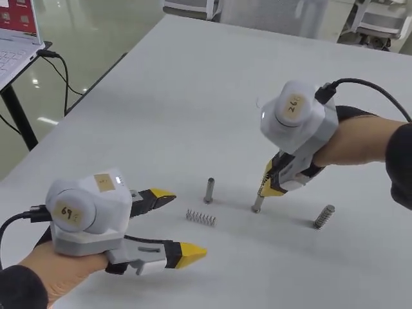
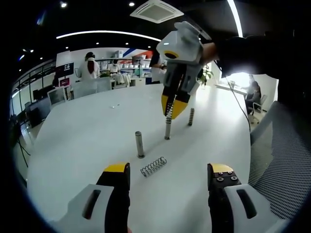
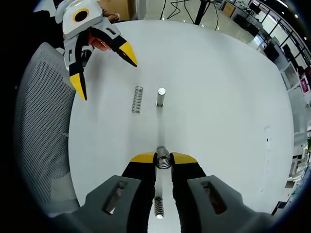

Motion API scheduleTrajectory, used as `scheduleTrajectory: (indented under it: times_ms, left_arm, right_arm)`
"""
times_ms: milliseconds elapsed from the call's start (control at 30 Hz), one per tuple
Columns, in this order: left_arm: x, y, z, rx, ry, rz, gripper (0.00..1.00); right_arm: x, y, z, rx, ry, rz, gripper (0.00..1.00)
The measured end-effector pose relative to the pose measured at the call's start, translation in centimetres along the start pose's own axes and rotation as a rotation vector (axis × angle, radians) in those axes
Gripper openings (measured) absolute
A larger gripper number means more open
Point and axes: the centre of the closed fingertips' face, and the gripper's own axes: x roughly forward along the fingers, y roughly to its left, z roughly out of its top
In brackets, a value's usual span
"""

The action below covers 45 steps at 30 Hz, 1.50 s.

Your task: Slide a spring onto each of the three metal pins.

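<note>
My right gripper [image 1: 267, 187] is shut on a small spring [image 2: 168, 110], held upright right over a standing metal pin [image 1: 257, 205]; the spring's lower end meets the pin's top. Seen end-on, that spring [image 3: 164, 160] sits between the yellow jaw tips. A bare pin [image 1: 209, 190] stands to the left, with a loose spring [image 1: 201, 217] lying on the white table [image 1: 193, 96] beside it. A third pin wearing a spring [image 1: 324, 217] stands to the right. My left gripper [image 1: 180, 224] is open, low at the near left, aimed at the loose spring [image 2: 153, 166].
A laptop [image 1: 13, 38] on a side stand with a cable sits past the table's left edge. Office chairs [image 1: 380, 22] stand beyond the far end. A mesh chair [image 3: 39, 121] is close to the near table edge. People stand far off in the room.
</note>
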Motion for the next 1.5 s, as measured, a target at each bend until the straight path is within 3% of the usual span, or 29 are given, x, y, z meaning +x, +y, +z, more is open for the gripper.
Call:
scheduleTrajectory:
  times_ms: [933,1500]
  left_arm:
    - [0.1,0.2,-0.2,-0.012,0.006,-0.002,0.62]
    - [0.0,0.2,-0.3,-0.014,0.009,0.001,0.61]
  right_arm:
    - [3.3,0.5,-1.1,0.035,0.024,0.023,0.13]
    - [3.8,0.3,-1.4,0.062,0.027,0.025,0.14]
